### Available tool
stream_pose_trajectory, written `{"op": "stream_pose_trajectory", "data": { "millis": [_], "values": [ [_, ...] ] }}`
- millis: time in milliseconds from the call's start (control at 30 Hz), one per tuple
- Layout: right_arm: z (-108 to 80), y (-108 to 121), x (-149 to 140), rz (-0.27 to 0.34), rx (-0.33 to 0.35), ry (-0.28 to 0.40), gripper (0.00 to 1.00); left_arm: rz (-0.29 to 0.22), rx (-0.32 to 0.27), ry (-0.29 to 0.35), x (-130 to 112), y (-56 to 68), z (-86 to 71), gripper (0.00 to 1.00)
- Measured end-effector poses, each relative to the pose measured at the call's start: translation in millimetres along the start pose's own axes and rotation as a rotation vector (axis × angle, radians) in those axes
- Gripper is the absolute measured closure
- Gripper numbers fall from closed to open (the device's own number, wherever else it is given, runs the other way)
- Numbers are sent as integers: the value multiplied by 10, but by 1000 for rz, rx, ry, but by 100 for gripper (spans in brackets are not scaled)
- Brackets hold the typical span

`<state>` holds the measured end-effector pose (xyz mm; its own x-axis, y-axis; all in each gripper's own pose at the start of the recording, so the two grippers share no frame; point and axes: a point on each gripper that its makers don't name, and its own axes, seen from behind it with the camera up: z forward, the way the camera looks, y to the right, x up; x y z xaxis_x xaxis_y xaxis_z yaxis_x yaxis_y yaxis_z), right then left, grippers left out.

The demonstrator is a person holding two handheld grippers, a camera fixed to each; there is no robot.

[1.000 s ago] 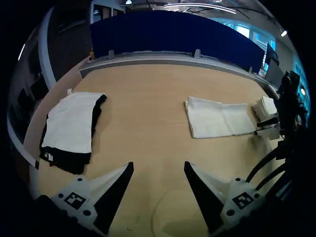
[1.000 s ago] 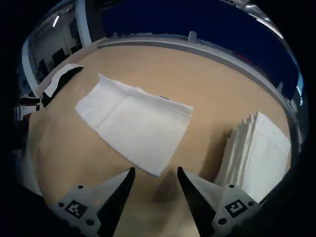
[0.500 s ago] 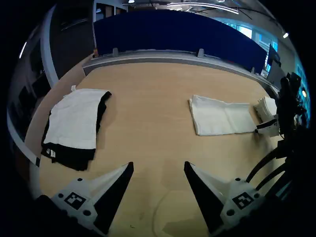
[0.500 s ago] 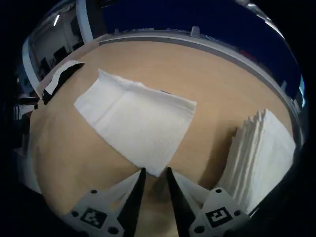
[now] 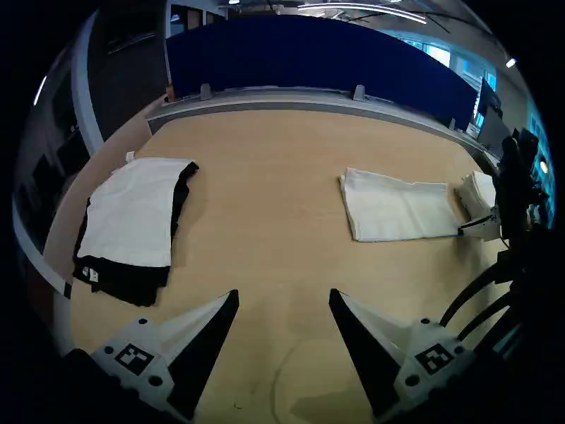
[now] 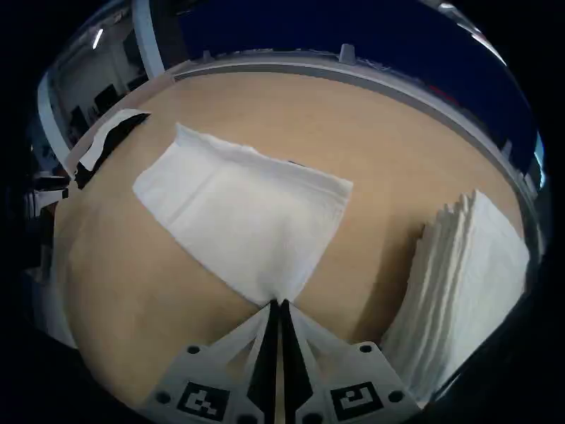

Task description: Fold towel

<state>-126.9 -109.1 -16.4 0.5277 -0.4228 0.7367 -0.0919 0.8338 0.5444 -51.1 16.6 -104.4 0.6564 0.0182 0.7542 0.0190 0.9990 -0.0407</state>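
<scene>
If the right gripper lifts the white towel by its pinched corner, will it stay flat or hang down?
Probably it hangs limp: the white towel is soft cloth, puckered where the right gripper pinches its corner. It looks thin, so it should lift easily. Its folded layers may fall open.

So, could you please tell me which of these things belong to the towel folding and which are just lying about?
In the job: flat white towel; right gripper, shut on its near corner; left gripper, open.
Lying about: stack of folded towels; white and black cloth pile; blue partition.
</scene>
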Motion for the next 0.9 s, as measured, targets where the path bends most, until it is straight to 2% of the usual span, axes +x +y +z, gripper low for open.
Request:
{"op": "stream_pose_trajectory", "data": {
  "millis": [367, 667, 900],
  "values": [
    [-207, -84, 281, -11, 23, 30, 97, 1, -7, 2, 41, 14, 0, 5],
    [-404, -192, 624, -69, 35, 81, 98, 3, -11, 5, 73, 29, -18, 5],
    [-463, -248, 764, -106, 36, 97, 98, 4, -14, 7, 91, 44, -50, 5]
  ]
}}
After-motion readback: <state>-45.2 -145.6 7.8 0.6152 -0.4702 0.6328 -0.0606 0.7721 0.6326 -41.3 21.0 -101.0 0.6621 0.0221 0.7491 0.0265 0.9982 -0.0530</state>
